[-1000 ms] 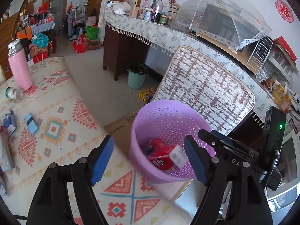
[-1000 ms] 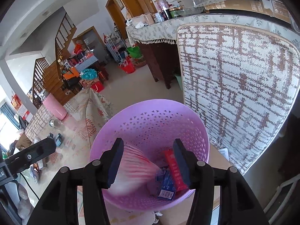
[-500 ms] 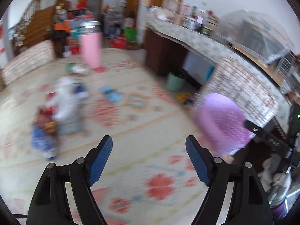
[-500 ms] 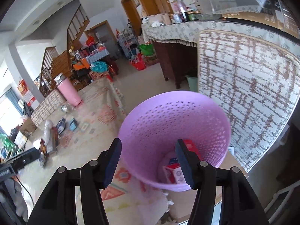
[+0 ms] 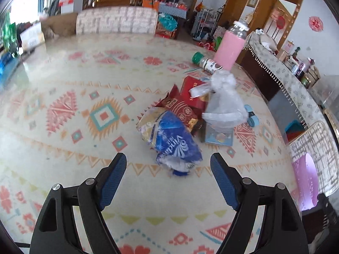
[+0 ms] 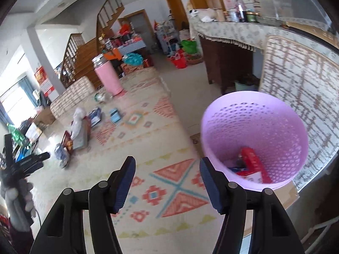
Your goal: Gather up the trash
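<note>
Left wrist: left gripper [image 5: 168, 169] spread empty, swung from purple basket [image 5: 308, 182] at far right to blue wrapper [image 5: 175, 139] just ahead; next pickup likely.
Right wrist: right gripper [image 6: 167, 174] released, drawn back left of the basket; red carton [image 6: 253, 165] inside.

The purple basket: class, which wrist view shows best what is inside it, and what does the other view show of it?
The right wrist view. It looks down into the basket, showing its perforated wall and a red packet at the bottom. The left wrist view catches only a blurred purple sliver at its right edge, contents hidden.
</note>
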### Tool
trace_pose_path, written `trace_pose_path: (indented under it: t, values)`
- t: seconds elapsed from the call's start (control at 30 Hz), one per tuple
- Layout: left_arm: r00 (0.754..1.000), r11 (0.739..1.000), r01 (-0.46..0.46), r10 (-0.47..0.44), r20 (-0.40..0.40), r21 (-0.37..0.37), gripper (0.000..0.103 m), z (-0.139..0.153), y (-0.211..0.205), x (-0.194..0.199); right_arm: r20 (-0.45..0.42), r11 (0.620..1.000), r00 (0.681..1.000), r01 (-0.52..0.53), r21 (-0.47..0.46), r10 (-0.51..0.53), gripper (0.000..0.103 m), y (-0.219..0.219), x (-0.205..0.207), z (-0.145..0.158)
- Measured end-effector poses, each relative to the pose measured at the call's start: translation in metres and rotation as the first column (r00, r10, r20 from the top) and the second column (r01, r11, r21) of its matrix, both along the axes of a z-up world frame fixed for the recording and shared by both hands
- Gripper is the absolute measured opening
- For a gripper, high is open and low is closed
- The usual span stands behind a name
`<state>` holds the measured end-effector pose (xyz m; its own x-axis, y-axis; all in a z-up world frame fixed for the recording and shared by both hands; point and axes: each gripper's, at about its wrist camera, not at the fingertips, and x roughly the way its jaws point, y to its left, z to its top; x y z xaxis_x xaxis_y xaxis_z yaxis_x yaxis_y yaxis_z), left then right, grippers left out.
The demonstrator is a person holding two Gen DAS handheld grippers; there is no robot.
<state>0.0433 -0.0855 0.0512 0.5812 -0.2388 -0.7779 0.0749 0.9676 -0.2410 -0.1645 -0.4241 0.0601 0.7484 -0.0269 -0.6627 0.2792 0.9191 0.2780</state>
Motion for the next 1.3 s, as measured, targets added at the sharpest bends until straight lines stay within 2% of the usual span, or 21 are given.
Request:
trace_pose_path:
  t: [0.17, 0.3, 0.33, 0.4, 0.43, 0.53, 0.67, 0.7, 0.9, 0.97, 1.07, 1.1, 1.13, 1.3]
  values:
    - [1.000, 1.000, -0.002, 0.002, -0.022, -0.007, 0.081, -0.017, -0.007, 0.018, -0.028, 0.999, 0.999, -0.034, -0.034, 0.033, 0.067, 0.021, 0.007, -0.001]
    - [0.998, 0.999, -0.007, 0.004, -0.057, -0.047, 0.080, -0.029, -0.004, 0.028, -0.051, 0.997, 0.997, -0.055, -0.048, 0.053, 0.067, 0.034, 0.016, -0.004]
    - [0.998, 0.998, -0.002, -0.002, -0.065, -0.055, 0.072, -0.030, -0.004, 0.029, -0.054, 0.997, 0.997, -0.061, -0.047, 0.058, 0.067, 0.035, 0.018, -0.005]
    - [0.996, 0.998, 0.021, -0.027, -0.084, -0.067, 0.048, -0.034, -0.004, 0.030, -0.066, 0.996, 0.995, -0.077, -0.046, 0.074, 0.067, 0.043, 0.025, -0.008]
    - [0.997, 0.997, 0.026, -0.031, -0.077, -0.070, 0.047, -0.034, -0.004, 0.029, -0.072, 0.995, 0.994, -0.086, -0.045, 0.082, 0.067, 0.046, 0.030, -0.009]
    - [0.997, 0.996, 0.048, -0.053, -0.058, -0.080, 0.025, -0.027, -0.001, 0.022, -0.092, 0.992, 0.989, -0.123, -0.041, 0.119, 0.067, 0.061, 0.046, -0.013]
    - [0.996, 0.990, 0.074, -0.081, -0.047, -0.121, 0.004, -0.021, 0.007, 0.014, -0.108, 0.982, 0.978, -0.186, -0.039, 0.181, 0.067, 0.090, 0.073, -0.016]
    - [0.995, 0.989, 0.081, -0.087, -0.046, -0.121, 0.002, -0.020, 0.008, 0.012, -0.110, 0.978, 0.973, -0.207, -0.035, 0.202, 0.067, 0.099, 0.082, -0.016]
    - [0.992, 0.983, 0.090, -0.103, -0.077, -0.161, 0.002, -0.027, 0.014, 0.015, -0.093, 0.952, 0.949, -0.306, -0.028, 0.302, 0.067, 0.149, 0.151, -0.010]
    - [0.991, 0.981, 0.083, -0.100, -0.086, -0.178, 0.006, -0.028, 0.017, 0.017, -0.091, 0.947, 0.945, -0.320, -0.033, 0.316, 0.067, 0.159, 0.177, -0.006]
    - [0.993, 0.973, 0.058, -0.079, -0.085, -0.223, 0.034, -0.025, 0.026, 0.019, -0.089, 0.942, 0.942, -0.329, -0.069, 0.323, 0.068, 0.178, 0.220, 0.000]
    - [0.995, 0.972, 0.043, -0.062, -0.078, -0.232, 0.045, -0.024, 0.031, 0.019, -0.098, 0.938, 0.940, -0.335, -0.093, 0.326, 0.072, 0.187, 0.239, 0.001]
    - [0.996, 0.970, 0.028, -0.047, -0.072, -0.243, 0.050, -0.022, 0.035, 0.019, -0.105, 0.935, 0.939, -0.337, -0.107, 0.327, 0.074, 0.192, 0.249, 0.001]
    - [0.995, 0.951, -0.003, -0.028, -0.097, -0.310, 0.053, -0.025, 0.050, 0.025, -0.208, 0.915, 0.932, -0.341, -0.217, 0.298, 0.074, 0.220, 0.304, -0.019]
